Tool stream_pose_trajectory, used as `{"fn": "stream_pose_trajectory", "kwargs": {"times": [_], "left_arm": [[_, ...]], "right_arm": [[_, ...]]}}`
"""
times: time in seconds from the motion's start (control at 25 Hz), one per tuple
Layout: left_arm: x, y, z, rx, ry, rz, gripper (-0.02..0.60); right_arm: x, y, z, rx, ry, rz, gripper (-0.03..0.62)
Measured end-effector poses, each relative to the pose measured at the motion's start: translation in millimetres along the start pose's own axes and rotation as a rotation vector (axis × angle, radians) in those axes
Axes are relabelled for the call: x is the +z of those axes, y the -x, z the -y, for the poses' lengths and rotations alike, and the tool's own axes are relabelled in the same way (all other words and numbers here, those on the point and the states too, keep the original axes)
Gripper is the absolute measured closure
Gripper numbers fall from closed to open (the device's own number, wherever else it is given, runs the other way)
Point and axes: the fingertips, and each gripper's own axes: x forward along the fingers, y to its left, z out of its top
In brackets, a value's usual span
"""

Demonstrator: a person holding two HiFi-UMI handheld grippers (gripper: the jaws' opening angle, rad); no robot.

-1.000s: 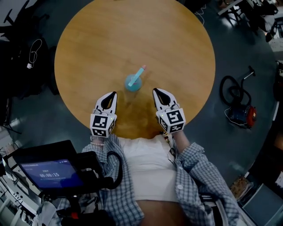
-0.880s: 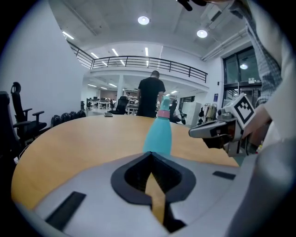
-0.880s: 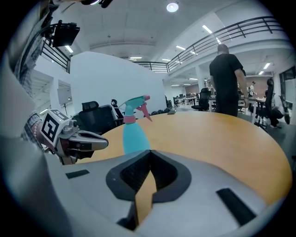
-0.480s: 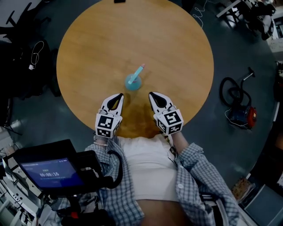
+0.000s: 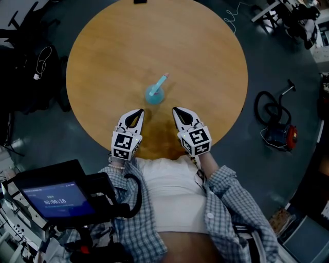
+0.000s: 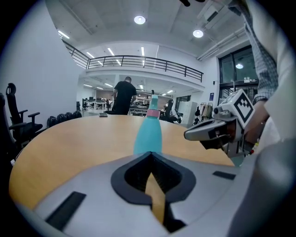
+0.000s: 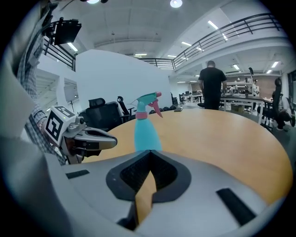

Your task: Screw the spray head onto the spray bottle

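Note:
A turquoise spray bottle (image 5: 154,95) stands upright on the round wooden table (image 5: 195,51), with its turquoise and pink spray head (image 5: 163,80) on top. In the left gripper view the bottle (image 6: 148,132) rises just beyond the jaws; in the right gripper view the bottle (image 7: 147,129) shows its trigger head (image 7: 149,102). My left gripper (image 5: 140,111) and right gripper (image 5: 175,110) rest near the table's front edge, either side of the bottle and short of it. Both are shut with nothing between their jaws.
A dark phone-like object (image 5: 140,1) lies at the table's far edge. A red and blue machine with a black hose (image 5: 277,126) sits on the floor at the right. Office chairs (image 7: 104,115) stand beyond the table. A person (image 6: 122,96) stands far off.
Both grippers have drawn slightly closer together and toward the bottle since a second ago. The bottle has not moved.

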Motion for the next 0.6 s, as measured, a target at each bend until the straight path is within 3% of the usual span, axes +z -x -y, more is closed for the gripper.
{"fn": "stream_pose_trajectory", "kwargs": {"times": [0.6], "left_arm": [[3.8, -3.2, 2.5, -0.008, -0.006, -0.006, 0.575]], "right_arm": [[-5.7, -0.8, 4.7, -0.014, -0.016, -0.041, 0.6]]}}
